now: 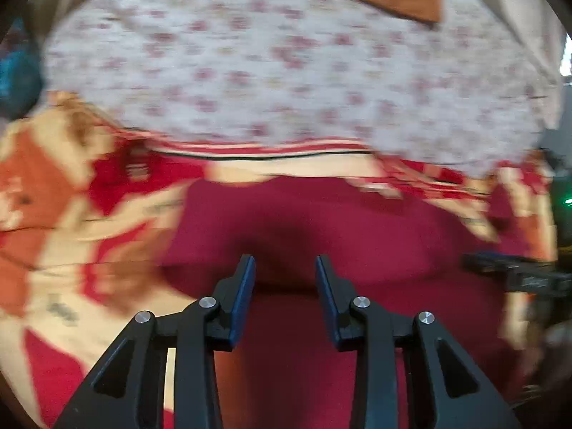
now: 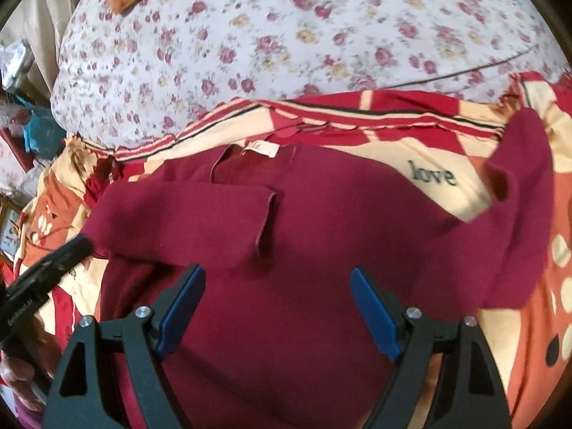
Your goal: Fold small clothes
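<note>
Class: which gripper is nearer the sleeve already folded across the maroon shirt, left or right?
Left. The left gripper sits beside the folded sleeve at the shirt's left edge. The right gripper, open, hovers lower over the shirt's middle.

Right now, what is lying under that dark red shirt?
The dark red shirt lies on a red, cream and orange patterned bedsheet printed with "love". What the sheet looks like beneath the shirt is covered.
</note>
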Demonstrator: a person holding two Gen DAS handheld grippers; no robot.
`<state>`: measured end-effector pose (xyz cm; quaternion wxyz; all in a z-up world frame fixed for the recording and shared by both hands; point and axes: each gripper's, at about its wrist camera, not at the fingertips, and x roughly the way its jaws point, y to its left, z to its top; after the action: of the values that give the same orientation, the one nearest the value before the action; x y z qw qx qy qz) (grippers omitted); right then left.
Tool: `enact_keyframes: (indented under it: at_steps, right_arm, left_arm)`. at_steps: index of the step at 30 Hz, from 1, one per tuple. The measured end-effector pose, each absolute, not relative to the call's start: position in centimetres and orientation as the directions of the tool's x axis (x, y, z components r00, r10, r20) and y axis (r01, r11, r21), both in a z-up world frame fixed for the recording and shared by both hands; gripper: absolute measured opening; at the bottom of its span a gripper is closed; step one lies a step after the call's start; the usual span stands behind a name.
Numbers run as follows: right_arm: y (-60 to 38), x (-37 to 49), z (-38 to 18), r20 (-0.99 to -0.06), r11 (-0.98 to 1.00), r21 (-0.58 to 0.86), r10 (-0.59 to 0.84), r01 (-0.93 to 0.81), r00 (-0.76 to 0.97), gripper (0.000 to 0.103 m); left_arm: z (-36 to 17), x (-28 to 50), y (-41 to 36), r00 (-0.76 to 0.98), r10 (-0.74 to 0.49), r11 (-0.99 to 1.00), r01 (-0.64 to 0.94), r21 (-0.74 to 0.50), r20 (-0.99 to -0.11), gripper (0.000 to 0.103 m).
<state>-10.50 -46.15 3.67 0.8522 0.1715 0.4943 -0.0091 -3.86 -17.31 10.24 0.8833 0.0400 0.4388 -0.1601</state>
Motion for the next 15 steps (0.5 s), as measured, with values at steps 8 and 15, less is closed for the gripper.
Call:
enact_keyframes:
  at_steps: [8, 15]
  right_arm:
    - [-42.5, -4.6, -0.6, -0.886, 0.97, 0.224, 0.161, 0.097, 0.436, 0.041]
    - [-44.1, -6.7, 2.8, -0.8, 0.961, 0.262, 0.162, 0.093, 0.578, 0.008]
  left_arm:
    - [6.0, -1.8, -12.0, 0.533, -0.109, 0.991, 0.128, -0.047, -0.839, 0.013]
    - [5.8, -1.8, -11.3, 0.529, -0.115, 0.992, 0.106, -0.069, -0.84, 0.013]
